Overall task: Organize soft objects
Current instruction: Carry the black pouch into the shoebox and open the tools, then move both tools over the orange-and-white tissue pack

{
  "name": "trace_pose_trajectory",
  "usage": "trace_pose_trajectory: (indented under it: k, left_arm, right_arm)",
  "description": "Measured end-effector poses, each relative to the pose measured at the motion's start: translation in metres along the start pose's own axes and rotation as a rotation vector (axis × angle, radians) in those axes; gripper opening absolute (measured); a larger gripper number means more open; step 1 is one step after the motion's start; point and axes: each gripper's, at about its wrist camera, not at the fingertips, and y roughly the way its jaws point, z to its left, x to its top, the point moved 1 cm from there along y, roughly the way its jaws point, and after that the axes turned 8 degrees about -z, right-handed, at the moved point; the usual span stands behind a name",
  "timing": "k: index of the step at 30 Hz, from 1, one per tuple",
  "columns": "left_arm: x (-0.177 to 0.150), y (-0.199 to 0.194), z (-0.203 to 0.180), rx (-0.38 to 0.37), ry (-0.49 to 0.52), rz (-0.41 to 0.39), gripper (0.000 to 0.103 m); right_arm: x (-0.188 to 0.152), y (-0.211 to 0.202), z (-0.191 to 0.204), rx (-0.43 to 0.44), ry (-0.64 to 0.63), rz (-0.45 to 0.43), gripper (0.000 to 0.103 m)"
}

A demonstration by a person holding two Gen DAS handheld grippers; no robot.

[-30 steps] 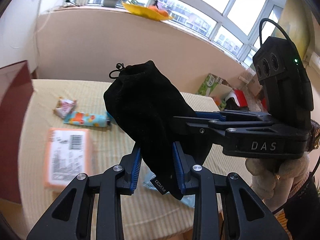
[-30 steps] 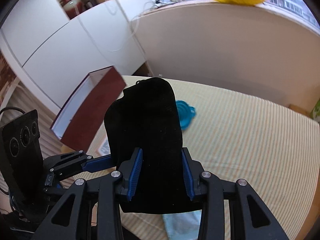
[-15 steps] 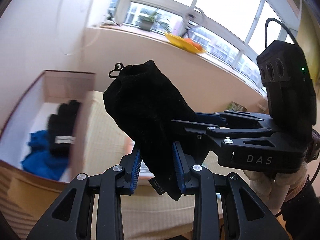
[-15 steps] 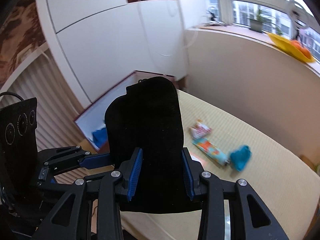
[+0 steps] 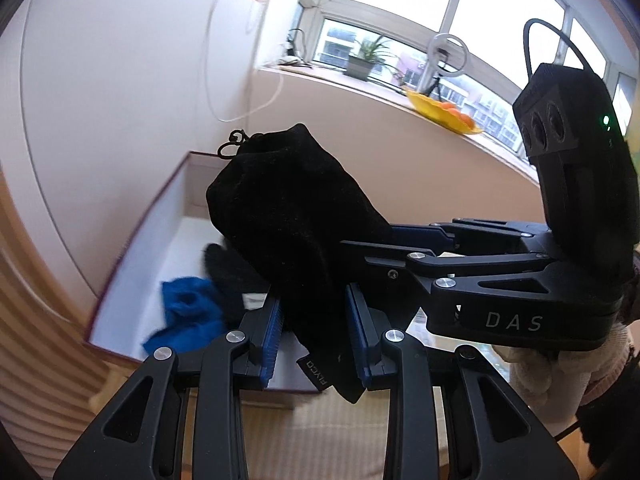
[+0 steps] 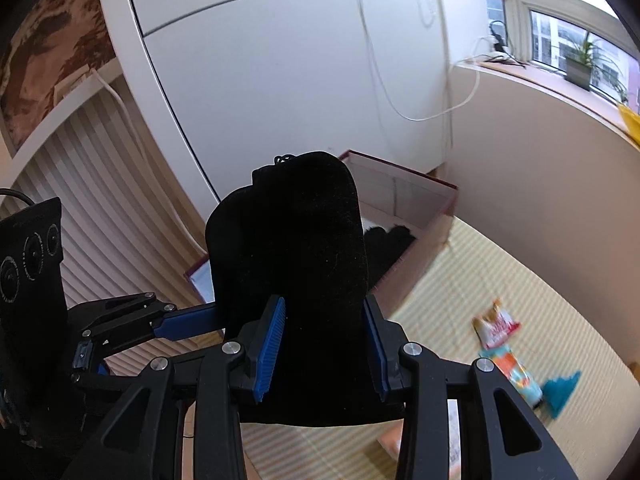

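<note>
- Dark-red cardboard is what walls the open white-lined storage box (image 5: 132, 248) on your left; a crumpled blue cloth (image 5: 188, 316) and a black glove-like item (image 5: 228, 276) already lie inside.
- Your left gripper (image 5: 316, 336) has its blue pads pinching the lower end of the black velvet drawstring pouch (image 5: 288, 216).
- That pouch hangs in the air above the box's near edge, not yet inside.
- Your right gripper (image 6: 326, 344) pinches the same pouch from the other side.
- You appear to be mid-carry; next, bring the pouch over the box's open middle, lower it, then let both sets of jaws spread together.
- Further right, colourful snack packets (image 6: 496, 326) lie on the striped yellow tablecloth (image 6: 480, 280).
</note>
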Motion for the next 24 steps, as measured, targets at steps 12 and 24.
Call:
trace_pose_trajectory:
  k: [12, 24]
  left_arm:
    - [0.033, 0.041, 0.035, 0.086, 0.003, -0.002, 0.029]
    - [0.019, 0.06, 0.049, 0.212, 0.014, 0.036, 0.051]
  right_arm:
    - [0.039, 0.052, -0.012, 0.011, 0.029, 0.006, 0.035]
    - [0.026, 0.043, -0.027, -0.142, -0.019, -0.023, 0.065]
